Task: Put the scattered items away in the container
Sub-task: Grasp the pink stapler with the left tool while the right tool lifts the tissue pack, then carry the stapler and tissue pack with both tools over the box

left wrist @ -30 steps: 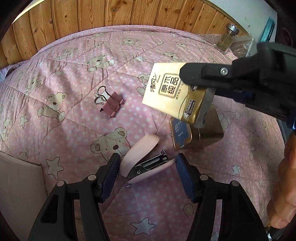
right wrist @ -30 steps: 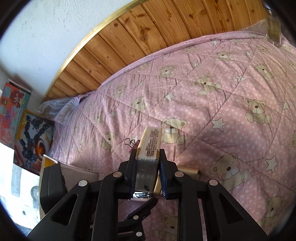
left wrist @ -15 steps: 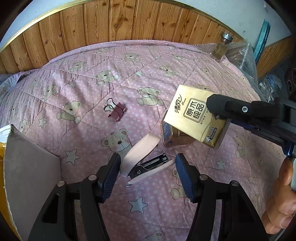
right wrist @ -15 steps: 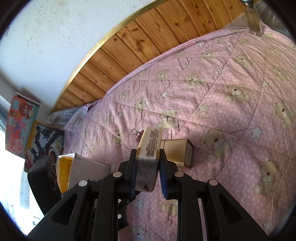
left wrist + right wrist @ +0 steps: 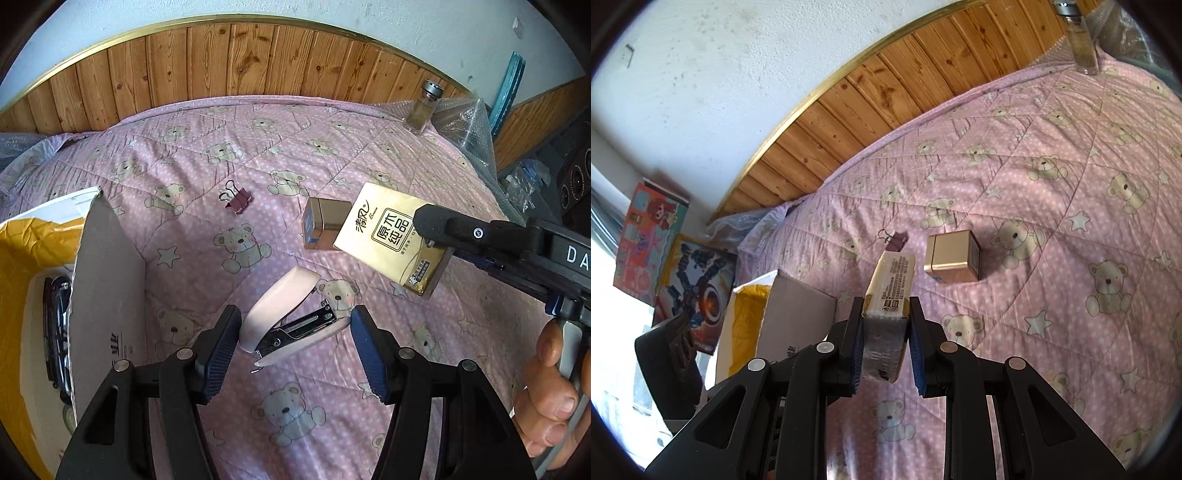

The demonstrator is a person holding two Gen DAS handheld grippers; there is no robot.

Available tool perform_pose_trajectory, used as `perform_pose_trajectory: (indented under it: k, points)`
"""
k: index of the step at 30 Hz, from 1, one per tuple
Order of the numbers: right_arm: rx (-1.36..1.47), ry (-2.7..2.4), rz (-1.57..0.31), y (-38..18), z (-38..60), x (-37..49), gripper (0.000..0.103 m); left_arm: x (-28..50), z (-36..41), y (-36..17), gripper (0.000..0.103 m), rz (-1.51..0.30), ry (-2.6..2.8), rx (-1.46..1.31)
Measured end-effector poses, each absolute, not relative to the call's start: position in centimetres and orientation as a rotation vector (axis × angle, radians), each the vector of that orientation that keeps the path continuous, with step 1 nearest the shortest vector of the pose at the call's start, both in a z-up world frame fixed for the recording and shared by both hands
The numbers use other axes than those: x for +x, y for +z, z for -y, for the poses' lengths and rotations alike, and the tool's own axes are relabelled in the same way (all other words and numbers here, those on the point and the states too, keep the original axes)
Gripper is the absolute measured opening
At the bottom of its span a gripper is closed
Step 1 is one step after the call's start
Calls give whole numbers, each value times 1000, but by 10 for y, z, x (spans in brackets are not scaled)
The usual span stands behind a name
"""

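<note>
My left gripper (image 5: 293, 343) is shut on a pink stapler (image 5: 284, 317), which hangs open-mouthed above the pink bear quilt (image 5: 295, 155). My right gripper (image 5: 884, 332) is shut on a gold tissue pack (image 5: 892, 284), seen in the left wrist view as the tissue pack (image 5: 384, 236) in the air at the right. On the quilt lie a gold tin (image 5: 325, 225) (image 5: 955, 260) and a maroon binder clip (image 5: 238, 201) (image 5: 895, 240). An open cardboard box (image 5: 107, 295) (image 5: 798, 314) lined with yellow plastic stands at the left.
A glass bottle (image 5: 424, 110) (image 5: 1078, 40) stands at the far corner of the bed beside bubble wrap (image 5: 465, 125). A wood-panelled wall (image 5: 258, 62) runs behind. A hand (image 5: 550, 406) grips the right gripper's handle. Toy boxes (image 5: 650, 247) lean beyond the cardboard box.
Both grippers have lifted away from the quilt with their items still held. The cardboard box has come into view at the left, and the gold tin is now uncovered.
</note>
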State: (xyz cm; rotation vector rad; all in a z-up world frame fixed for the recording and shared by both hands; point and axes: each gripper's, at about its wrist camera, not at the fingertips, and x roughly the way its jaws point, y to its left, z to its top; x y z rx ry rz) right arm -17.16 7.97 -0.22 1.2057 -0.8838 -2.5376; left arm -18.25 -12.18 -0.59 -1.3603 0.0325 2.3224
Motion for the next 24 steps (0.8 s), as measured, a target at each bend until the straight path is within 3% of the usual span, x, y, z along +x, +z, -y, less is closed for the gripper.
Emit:
perform_pose_trajectory:
  k: [24]
  points:
    - [1160,-2478,662,39,18,-104,22,-88,211,45,62,236,2385,-1218]
